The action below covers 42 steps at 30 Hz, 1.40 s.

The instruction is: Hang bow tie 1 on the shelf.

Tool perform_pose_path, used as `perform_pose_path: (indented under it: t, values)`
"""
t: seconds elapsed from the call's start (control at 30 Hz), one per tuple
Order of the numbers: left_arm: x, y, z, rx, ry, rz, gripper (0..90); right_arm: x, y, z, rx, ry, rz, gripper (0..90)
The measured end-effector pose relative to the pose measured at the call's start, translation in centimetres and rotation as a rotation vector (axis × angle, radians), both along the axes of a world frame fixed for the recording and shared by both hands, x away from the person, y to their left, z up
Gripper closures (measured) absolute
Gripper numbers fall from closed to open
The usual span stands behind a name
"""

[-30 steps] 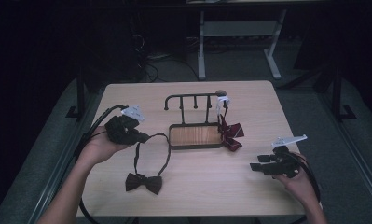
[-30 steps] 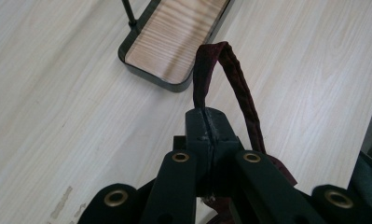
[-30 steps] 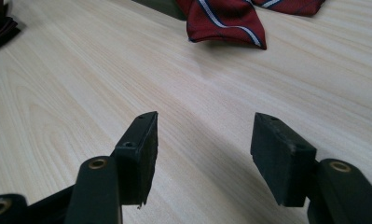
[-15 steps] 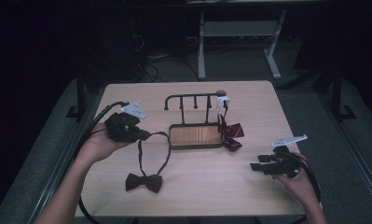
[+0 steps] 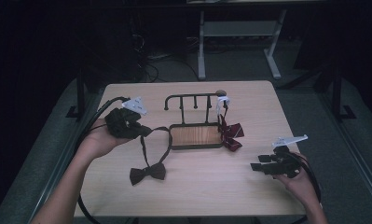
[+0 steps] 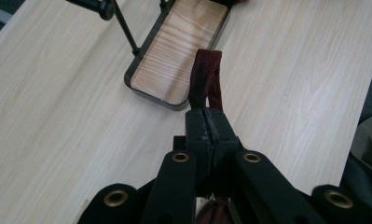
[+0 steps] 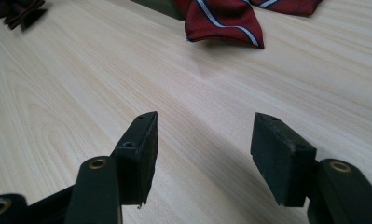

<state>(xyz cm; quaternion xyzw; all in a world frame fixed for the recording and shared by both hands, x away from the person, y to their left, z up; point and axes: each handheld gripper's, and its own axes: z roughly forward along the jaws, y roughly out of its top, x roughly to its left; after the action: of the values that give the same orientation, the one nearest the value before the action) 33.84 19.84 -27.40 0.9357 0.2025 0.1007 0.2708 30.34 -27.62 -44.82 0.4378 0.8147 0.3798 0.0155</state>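
Both claws unmoved; left claw [image 6: 206,122] clamps strap [image 6: 206,79]

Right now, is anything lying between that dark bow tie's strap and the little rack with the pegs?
Nothing visible does. The left hand-held gripper is shut on the strap, and bare table runs from there to the rack. The striped bow tie lies at the rack's far side, out of the way.

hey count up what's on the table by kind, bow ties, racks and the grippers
Bow ties: 2, a dark brown bow tie with its strap in the left gripper, and a striped red bow tie by the rack
Hook rack with wooden tray: 1
Grippers: 2, counting the right gripper
Total: 5
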Motion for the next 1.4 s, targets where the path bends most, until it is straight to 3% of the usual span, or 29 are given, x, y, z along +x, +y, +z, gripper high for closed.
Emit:
perform_pose_path:
  t: [1.4]
  values:
    - [3.7,-0.8,2.8,0.009,-0.013,0.046,89.4,0.1,-0.1,-0.2,0.001,-0.005,0.009,41.2]
